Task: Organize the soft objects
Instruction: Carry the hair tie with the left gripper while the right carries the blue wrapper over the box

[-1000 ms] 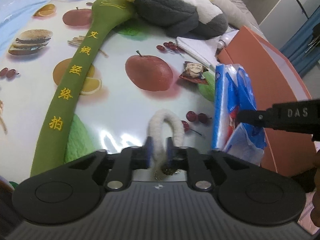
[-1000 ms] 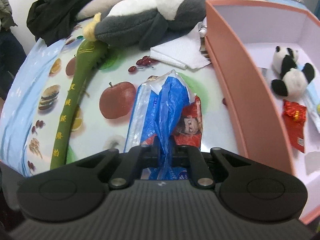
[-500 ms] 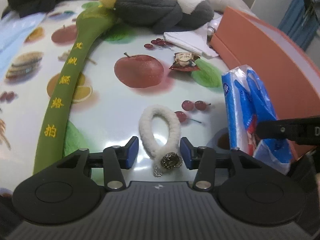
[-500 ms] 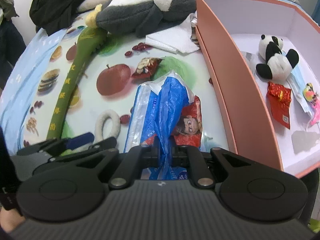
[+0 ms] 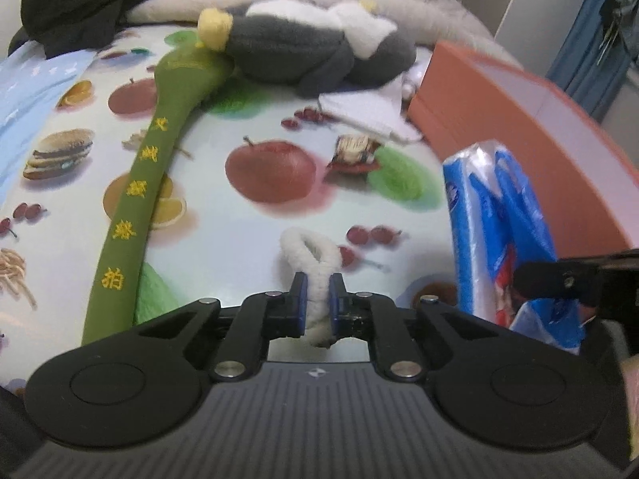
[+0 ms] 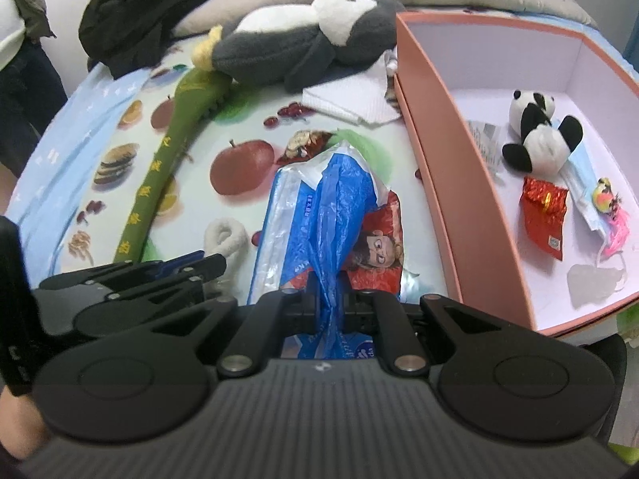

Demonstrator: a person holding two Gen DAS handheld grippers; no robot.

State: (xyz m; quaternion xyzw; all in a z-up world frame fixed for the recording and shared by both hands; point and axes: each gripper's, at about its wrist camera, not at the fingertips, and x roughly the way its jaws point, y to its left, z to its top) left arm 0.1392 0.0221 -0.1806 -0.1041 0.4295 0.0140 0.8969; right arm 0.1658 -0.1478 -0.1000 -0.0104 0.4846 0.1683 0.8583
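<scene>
My left gripper (image 5: 317,293) is shut on a white fluffy loop (image 5: 311,251) that lies on the fruit-print tablecloth; the loop also shows in the right wrist view (image 6: 225,235). My right gripper (image 6: 329,299) is shut on a blue plastic tissue pack (image 6: 331,215), just right of the left gripper (image 6: 187,265); the pack also shows in the left wrist view (image 5: 495,231). An open pink box (image 6: 451,167) to the right holds a panda plush (image 6: 535,135), a red packet (image 6: 545,215) and a face mask.
A long green fabric massage stick (image 5: 159,171) lies at the left. A grey and white penguin plush (image 5: 311,48) lies at the back, white folded cloth (image 5: 367,113) in front of it. A small snack packet (image 5: 353,151) lies mid-table. Black clothing (image 5: 80,4) is piled back left.
My left gripper, open around the fluffy loop half a second ago, has shut on it again. The right gripper keeps its hold on the tissue pack.
</scene>
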